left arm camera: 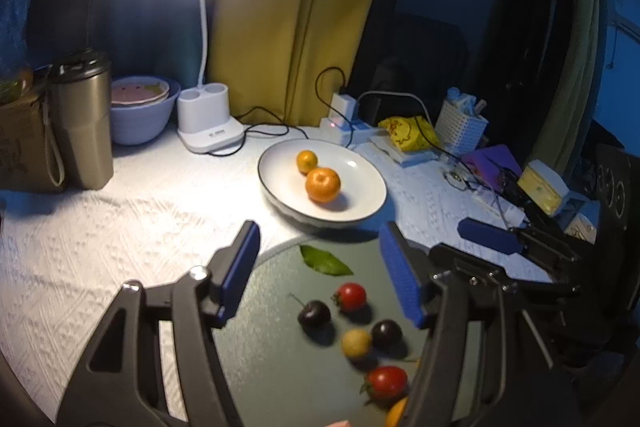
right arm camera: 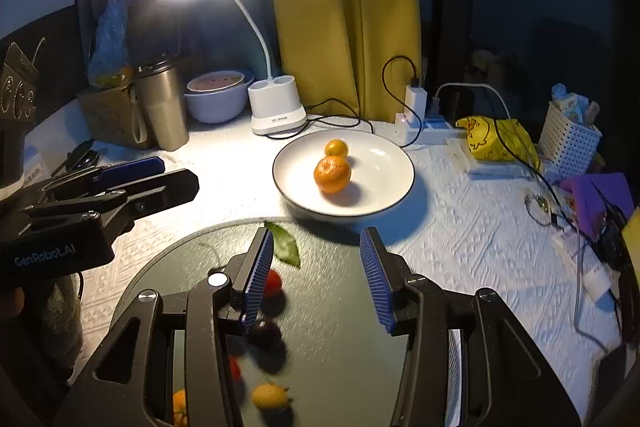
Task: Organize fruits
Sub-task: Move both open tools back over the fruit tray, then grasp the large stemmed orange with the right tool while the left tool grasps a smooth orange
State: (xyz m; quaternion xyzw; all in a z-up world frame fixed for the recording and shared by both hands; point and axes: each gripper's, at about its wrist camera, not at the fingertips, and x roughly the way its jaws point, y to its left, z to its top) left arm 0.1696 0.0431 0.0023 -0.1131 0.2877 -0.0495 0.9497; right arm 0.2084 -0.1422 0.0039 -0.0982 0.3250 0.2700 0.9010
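A white plate [left arm camera: 362, 205] [right arm camera: 384, 183] holds a small orange [left arm camera: 307, 161] [right arm camera: 336, 148] and a larger one [left arm camera: 323, 184] [right arm camera: 332, 174]. In front of it lies a dark green round tray [left arm camera: 272, 367] [right arm camera: 336, 347]. On it are a leaf [left arm camera: 325, 261], two red tomatoes [left arm camera: 350, 296], two dark cherries [left arm camera: 314, 313] and a yellow fruit [left arm camera: 356, 343] [right arm camera: 269, 398]. My left gripper [left arm camera: 320, 271] [right arm camera: 160, 175] hangs open over the tray's far part, nothing between its fingers. My right gripper [right arm camera: 318, 275] [left arm camera: 472, 247] is open too, empty, over the tray just right of the fruits.
A lit white desk lamp [left arm camera: 208, 123] stands behind the plate. A steel tumbler [left arm camera: 82, 119] and a purple bowl [left arm camera: 140, 115] are at the back left. A power strip [right arm camera: 424, 127] with cables, a yellow bag [right arm camera: 496, 139] and a white basket [right arm camera: 568, 143] crowd the right.
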